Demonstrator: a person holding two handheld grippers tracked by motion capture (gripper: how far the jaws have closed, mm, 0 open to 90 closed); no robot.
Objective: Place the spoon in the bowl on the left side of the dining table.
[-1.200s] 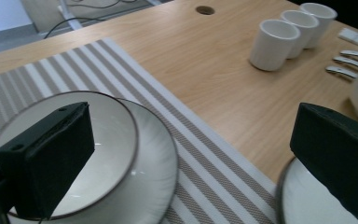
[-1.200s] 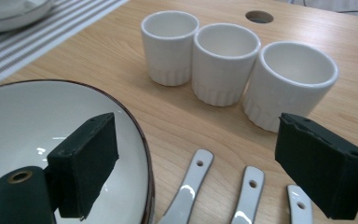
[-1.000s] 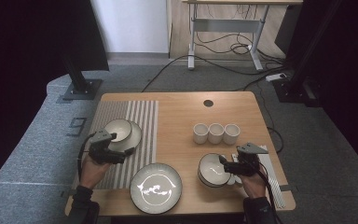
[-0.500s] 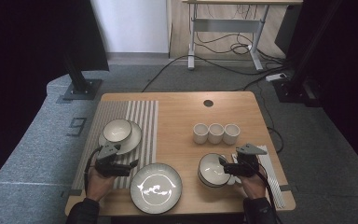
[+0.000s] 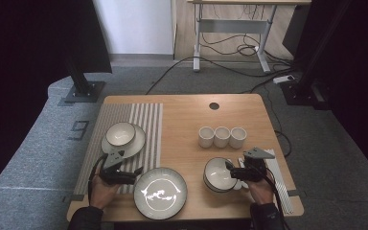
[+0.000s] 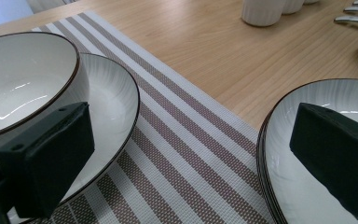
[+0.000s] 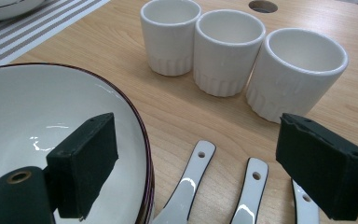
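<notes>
Light wooden table (image 5: 182, 120), with a grey-and-white striped woven placemat (image 5: 146, 120) on its left part. Large white dark-rimmed dinner plate (image 5: 160, 192) sits at the front centre, its left edge over the placemat; it is empty apart from glare. On the placemat behind it, a smaller white dark-rimmed bowl (image 5: 120, 134) sits in a white saucer plate (image 5: 136, 146); the bowl is empty.

Left gripper (image 5: 135, 173) is open. It points right, toward the dinner plate's left rim. In the left gripper view one jaw sits over the plate's edge, the other over the saucer plate, nothing between them but placemat. The plate lies just right of the left gripper, so the left hand is the nearer one.

Right gripper (image 5: 230, 172) is open too, straddling the right rim of a stack of white dark-rimmed bowls (image 5: 219, 174) at front right. One jaw is over the empty top bowl's inside, the other outside above three white ceramic spoons (image 7: 186, 184) lying handle-forward beside the stack. No grip yet, probably about to pinch the rim.

Three white ceramic cups (image 5: 222, 136) in a row behind the stack, touching, all empty.
</notes>
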